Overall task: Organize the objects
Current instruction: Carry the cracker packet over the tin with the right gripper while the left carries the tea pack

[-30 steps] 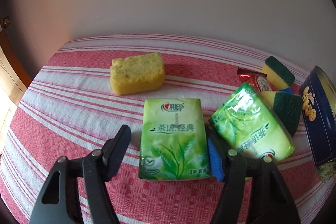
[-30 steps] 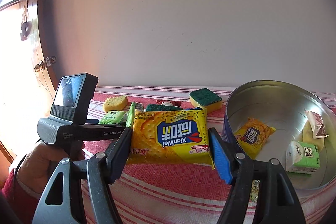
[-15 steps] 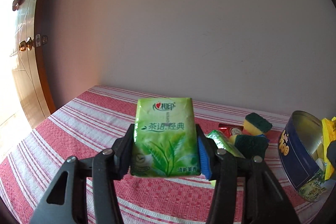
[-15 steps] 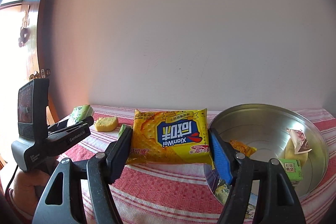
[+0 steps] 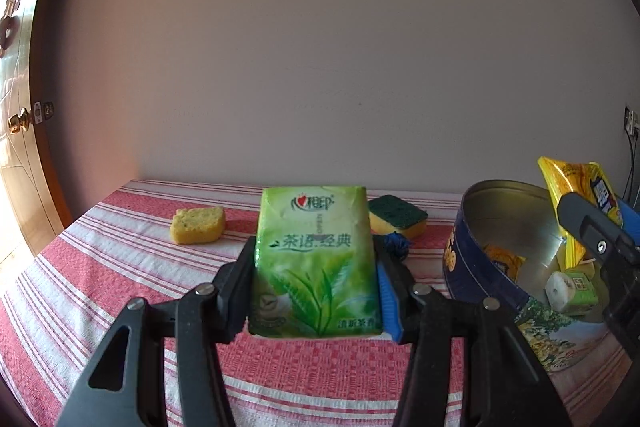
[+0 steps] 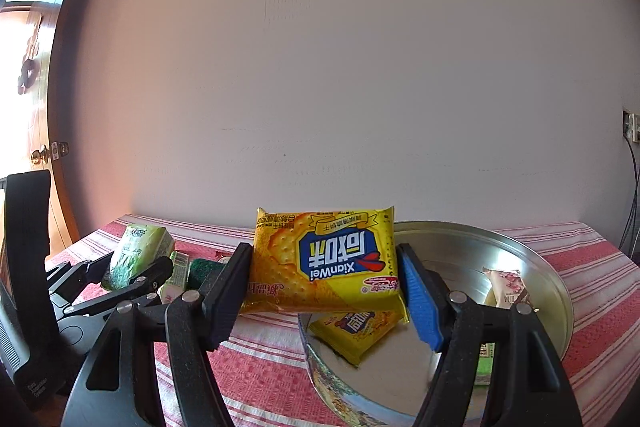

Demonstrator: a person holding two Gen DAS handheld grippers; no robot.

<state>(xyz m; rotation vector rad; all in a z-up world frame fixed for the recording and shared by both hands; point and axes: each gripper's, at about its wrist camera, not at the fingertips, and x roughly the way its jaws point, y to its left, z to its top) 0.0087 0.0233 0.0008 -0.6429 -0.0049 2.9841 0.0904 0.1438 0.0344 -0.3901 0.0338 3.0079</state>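
— Left tongs [image 5: 314,291]?
— Clamped on a green tissue pack [image 5: 316,263], raised clear of the desk [image 5: 80,291]. Pack's long axis running away from the camera, label upright, top edge toward the wall [image 5: 320,47].
— Jaws on the move?
— Closed in on the pack within the last second, now pressing both long sides.
— Right tongs [image 6: 324,291]?
— Gripping a yellow cracker packet [image 6: 326,261] by its short ends, long axis lying across, print upside down. Hanging above the near rim of a round tin [image 6: 556,291].
— Inside the tin?
— Another yellow packet [image 6: 356,333], a pink-and-white wrapper [image 6: 506,285], a small green carton [image 5: 572,287].
— Elsewhere on the desk?
— Red-and-white striped cloth, a yellow sponge [image 5: 198,225] far left, a green-topped scouring pad [image 5: 398,219] near the wall.
— Room?
— Plain pale wall, wooden door with brass knob [image 5: 18,123] at left.
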